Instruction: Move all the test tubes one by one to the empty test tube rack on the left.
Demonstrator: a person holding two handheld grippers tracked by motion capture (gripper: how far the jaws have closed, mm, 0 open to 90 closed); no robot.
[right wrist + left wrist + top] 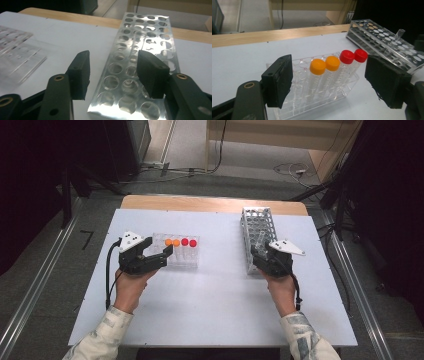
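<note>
the left gripper (332,85) is held with its fingers (278,81) well apart and empty, the capped tubes (337,67) standing in the clear rack (294,110) just beyond them. the right gripper (112,75) is partly open, nothing gripped, over the metal rack (142,32) on the worktop (210,300). one tube should be centred between the fingers before they are closed below its cap.

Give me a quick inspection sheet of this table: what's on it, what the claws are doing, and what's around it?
Surface: white table top, wooden far edge.
Job's things: clear rack holding two orange-capped tubes and two red-capped tubes; metal rack with one uncapped clear tube.
Clutter: nothing seen.
Grippers: left claw open, beside the clear rack; right claw open over the metal rack.
Cables: black cable trails from the left claw.
Surroundings: grey floor, loose cords beyond the table.
</note>
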